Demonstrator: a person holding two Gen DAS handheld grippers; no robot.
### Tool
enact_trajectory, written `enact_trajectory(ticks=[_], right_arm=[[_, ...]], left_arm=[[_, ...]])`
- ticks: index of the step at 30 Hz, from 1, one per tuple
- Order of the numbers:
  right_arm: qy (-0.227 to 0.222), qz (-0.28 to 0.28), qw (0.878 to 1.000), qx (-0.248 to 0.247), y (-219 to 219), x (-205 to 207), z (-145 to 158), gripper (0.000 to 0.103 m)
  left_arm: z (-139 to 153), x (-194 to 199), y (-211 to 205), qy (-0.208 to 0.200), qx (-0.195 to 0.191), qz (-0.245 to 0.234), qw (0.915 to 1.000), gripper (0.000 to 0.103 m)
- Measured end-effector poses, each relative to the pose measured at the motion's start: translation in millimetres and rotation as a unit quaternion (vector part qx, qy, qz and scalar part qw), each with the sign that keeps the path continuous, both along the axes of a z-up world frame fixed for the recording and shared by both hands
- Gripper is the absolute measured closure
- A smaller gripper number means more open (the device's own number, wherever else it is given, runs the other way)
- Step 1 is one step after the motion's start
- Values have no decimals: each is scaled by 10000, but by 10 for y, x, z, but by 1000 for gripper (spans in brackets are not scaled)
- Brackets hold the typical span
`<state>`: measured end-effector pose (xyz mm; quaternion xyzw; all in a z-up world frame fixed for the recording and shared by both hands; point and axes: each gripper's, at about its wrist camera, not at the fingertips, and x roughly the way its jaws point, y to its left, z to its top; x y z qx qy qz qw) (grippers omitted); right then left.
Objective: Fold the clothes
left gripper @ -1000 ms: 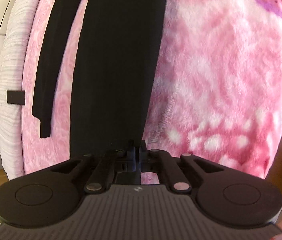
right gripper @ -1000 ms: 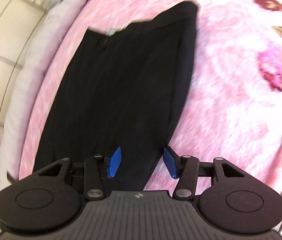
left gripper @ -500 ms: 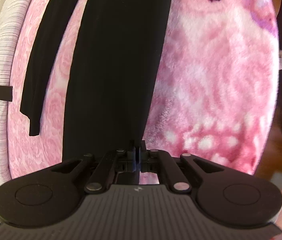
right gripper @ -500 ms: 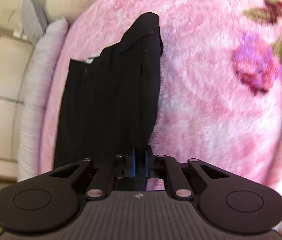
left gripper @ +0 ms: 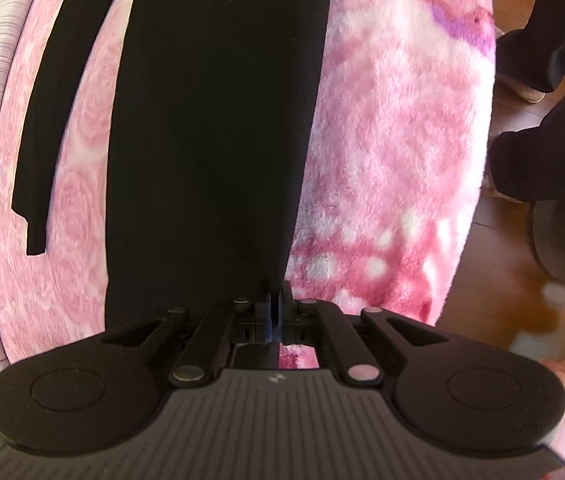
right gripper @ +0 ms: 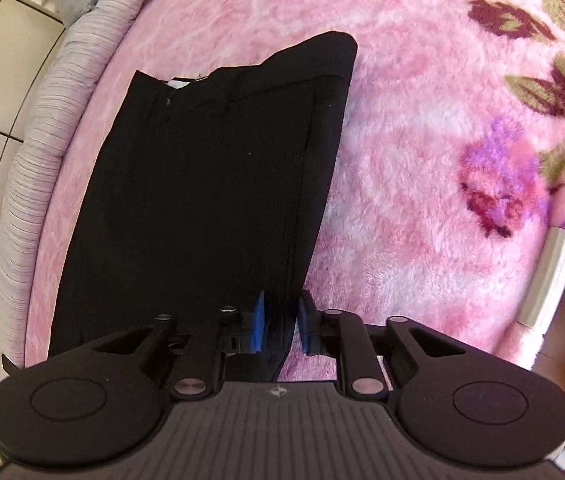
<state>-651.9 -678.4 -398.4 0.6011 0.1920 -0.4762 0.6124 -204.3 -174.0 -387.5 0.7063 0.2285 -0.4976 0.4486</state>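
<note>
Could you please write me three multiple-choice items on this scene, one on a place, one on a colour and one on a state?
1. Where do the black trousers lie?
A. On the pink blanket
B. On a wooden chair
C. In a basket

2. What colour are the pads of the right gripper?
A. Red
B. Blue
C. White

3. How is the left gripper?
A. Wide open over bare blanket
B. Holding a towel
C. Shut at the trousers' edge

Answers:
1 A, the dark cloth is spread flat on the fluffy pink cover.
2 B, both pads show bright blue in the right wrist view.
3 C, its fingers meet with no gap, on the black cloth's edge.
</note>
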Motion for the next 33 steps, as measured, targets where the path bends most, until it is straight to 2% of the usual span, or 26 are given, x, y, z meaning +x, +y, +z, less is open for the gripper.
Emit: enact_trajectory(ticks=[2,4,7,9,10,11,12,13,14,16,20,22,24,27,30,33], right_arm=[[114,13,9999,11,47,-11,83,69],[173,-36,9998,65,120,-30,156,67],[283,-35,9995,137,250,4,342,60],[421,151,9990,97,347,80,526,52],[531,311,9981,46,378,149,629,45],[658,501,9966,-29,415,228,742,38],[778,682,9946,-108,448,305,843,37],[900,886,9918,-199,478,397,950,34],[993,1099,9885,-301,502,504,1050,30],[1121,1480,9813,-513,563,708,1229,25],[1542,2172,9590,-971,853,1143,1584,16],[1713,2306,9514,-1114,1065,1334,1739,15],[1859,2356,9462,-1213,1281,1517,1865,15],[2103,2182,9438,-1316,1750,1756,2066,15],[2290,1841,9469,-1308,2313,1951,2268,15],[2373,1607,9514,-1127,2901,2109,2410,15]], left_arm=[[42,-10,-5,28,63,76,9999,103],[71,-14,-20,50,211,163,9996,102],[187,33,-27,60,294,497,9983,91],[337,92,-19,15,181,867,9961,82],[425,137,-18,-19,94,1121,9937,79],[515,199,-30,-47,-12,1430,9897,75],[621,272,-42,-60,-153,1804,9835,74],[736,345,-52,-79,-315,2172,9756,72],[854,415,-60,-99,-481,2484,9674,65],[1070,523,-76,-95,-801,2881,9542,57],[1414,803,-170,149,-1373,3390,9306,34],[1571,921,-254,358,-1675,3456,9226,28],[1688,1067,-297,571,-1953,3449,9163,11],[1826,1283,-335,992,-2310,3348,9081,1],[1914,1460,-305,1548,-2469,3062,9063,1],[2055,1518,-193,1727,-2609,2623,9129,1]])
